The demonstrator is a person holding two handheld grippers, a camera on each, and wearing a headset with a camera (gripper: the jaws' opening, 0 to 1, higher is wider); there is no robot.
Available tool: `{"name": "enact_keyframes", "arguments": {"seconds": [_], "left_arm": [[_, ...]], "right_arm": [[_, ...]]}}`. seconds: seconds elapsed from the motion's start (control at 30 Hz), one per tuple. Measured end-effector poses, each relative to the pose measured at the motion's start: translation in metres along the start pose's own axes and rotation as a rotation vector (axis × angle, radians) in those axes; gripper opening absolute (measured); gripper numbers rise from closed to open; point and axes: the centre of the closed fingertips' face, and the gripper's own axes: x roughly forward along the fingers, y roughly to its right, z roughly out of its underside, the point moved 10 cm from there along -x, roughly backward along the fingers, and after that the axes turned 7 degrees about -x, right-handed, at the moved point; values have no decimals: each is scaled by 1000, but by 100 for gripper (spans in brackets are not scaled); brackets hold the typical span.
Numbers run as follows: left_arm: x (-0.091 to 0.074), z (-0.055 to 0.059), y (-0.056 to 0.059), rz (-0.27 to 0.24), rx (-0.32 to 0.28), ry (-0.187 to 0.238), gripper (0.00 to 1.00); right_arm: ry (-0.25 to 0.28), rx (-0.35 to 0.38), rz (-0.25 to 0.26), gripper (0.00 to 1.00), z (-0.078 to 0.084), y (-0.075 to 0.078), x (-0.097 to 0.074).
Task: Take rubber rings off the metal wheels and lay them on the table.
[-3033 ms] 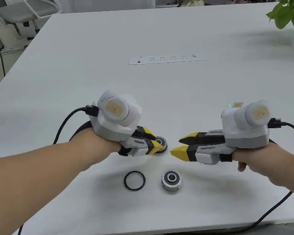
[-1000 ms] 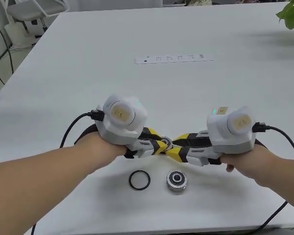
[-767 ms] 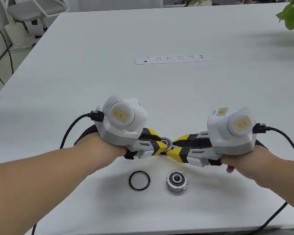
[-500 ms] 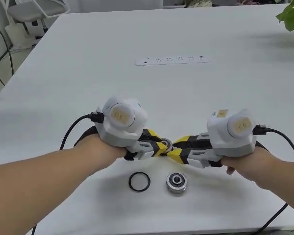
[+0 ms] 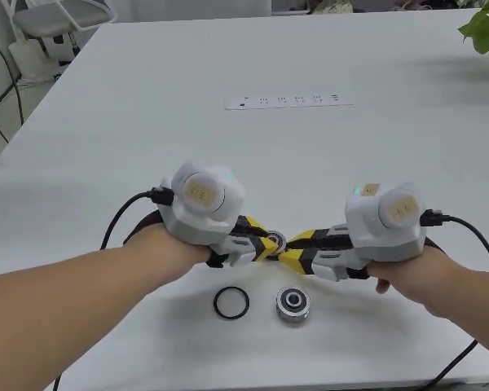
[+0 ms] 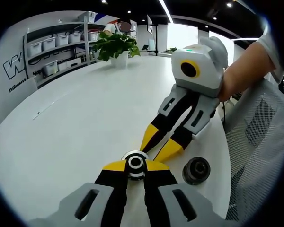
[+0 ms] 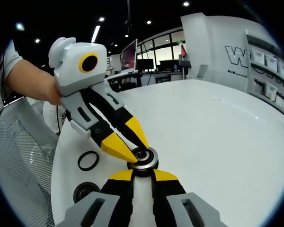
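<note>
My left gripper [image 5: 265, 244] [image 6: 135, 166] is shut on a small metal wheel [image 5: 275, 241] [image 6: 135, 162] [image 7: 143, 158] with a dark rubber ring around its rim, held just above the table. From the opposite side, my right gripper [image 5: 285, 248] [image 7: 143, 174] [image 6: 162, 144] has its yellow tips nipped onto that wheel's rim. On the table just below lie a loose black rubber ring [image 5: 231, 302] [image 7: 88, 161] and a bare metal wheel [image 5: 292, 301] [image 6: 196, 170] [image 7: 83, 192].
A white table [image 5: 310, 163] stretches far ahead, with a flat socket strip [image 5: 289, 100] set in its middle. A potted plant [image 5: 485, 24] [image 6: 114, 46] stands at the far right corner. Cables [image 5: 122, 213] trail from both grippers toward the near edge.
Since three seconds ago my right gripper has moved left and closed on the wheel held by the left gripper. Over the last second both grippers have barely moved.
</note>
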Motion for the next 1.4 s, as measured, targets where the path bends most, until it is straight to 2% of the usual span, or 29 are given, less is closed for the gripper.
{"name": "enact_keyframes", "arguments": {"seconds": [0.1,0.17,0.37,0.73,0.83,0.93,1.1,1.17,1.27,1.4], "left_arm": [[0,0,0,-1,0,1,7],[0,0,0,-1,0,1,7],[0,0,0,-2,-3,5,7],[0,0,0,-7,4,9,7],[0,1,0,-8,5,10,7],[0,1,1,-9,4,10,7],[0,1,2,-12,4,9,7],[-1,1,2,-14,3,9,7],[0,0,2,-14,5,8,7],[-1,0,2,-15,8,8,7]], "right_arm": [[-3,3,1,8,0,0,0],[-22,3,8,0,2,1,-2],[-18,26,10,0,2,1,-1],[-8,126,33,0,4,5,-2],[14,185,37,0,3,8,-6],[15,183,38,0,3,7,-5],[40,240,50,0,2,10,-6],[44,241,50,0,2,9,-6],[75,281,48,0,0,10,-7],[77,284,47,0,0,9,-6]]}}
